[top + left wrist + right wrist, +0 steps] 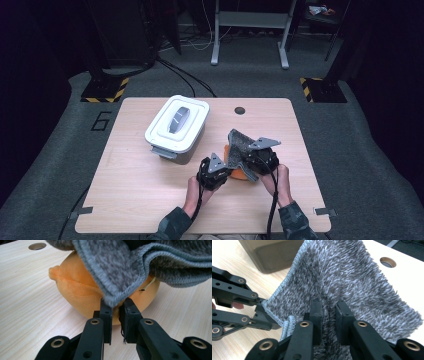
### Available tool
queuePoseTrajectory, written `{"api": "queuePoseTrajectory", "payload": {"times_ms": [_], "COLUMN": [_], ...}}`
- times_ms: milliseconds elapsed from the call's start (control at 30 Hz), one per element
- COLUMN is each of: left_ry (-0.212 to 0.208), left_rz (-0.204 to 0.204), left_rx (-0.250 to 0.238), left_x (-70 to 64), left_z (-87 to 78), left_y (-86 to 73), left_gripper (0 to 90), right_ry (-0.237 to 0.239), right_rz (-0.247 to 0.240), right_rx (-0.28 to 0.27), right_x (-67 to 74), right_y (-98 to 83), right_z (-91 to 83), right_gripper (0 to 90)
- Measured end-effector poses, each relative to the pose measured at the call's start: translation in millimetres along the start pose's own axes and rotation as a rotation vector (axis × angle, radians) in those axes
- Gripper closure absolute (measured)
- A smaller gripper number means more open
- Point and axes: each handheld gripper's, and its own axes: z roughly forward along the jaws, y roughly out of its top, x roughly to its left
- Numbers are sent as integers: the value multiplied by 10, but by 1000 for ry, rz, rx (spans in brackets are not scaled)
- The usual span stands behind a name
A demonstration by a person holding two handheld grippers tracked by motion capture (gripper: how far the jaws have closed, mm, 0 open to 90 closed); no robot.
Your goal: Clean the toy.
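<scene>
A grey fuzzy cloth (238, 143) is draped over an orange plush toy (240, 174) near the table's front centre. My left gripper (116, 302) is shut on a stitched corner of the cloth (117, 270), right in front of the plush toy (77, 293). My right gripper (329, 303) is shut on a fold of the cloth (352, 277), holding it up. From above, the left gripper (227, 168) sits at the cloth's near-left and the right gripper (246, 156) at its right side. Most of the plush is hidden under the cloth.
A grey box with a white lid (176, 127) stands at the table's back left, close to the cloth; its wall (272, 252) shows in the right gripper view. A round cable hole (240, 110) lies near the far edge of the wooden table (135, 195).
</scene>
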Motion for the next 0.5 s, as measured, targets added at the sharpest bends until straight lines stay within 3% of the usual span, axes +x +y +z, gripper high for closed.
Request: {"api": "queuePoseTrajectory", "payload": {"times_ms": [500], "left_ry": [-3], "left_rz": [1], "left_rx": [0], "left_x": [9], "left_z": [2], "left_y": [-18], "left_gripper": [804], "right_ry": [-70], "right_rz": [76], "right_rx": [10], "right_x": [-278], "right_y": [-172], "right_z": [-106], "right_gripper": [783]}}
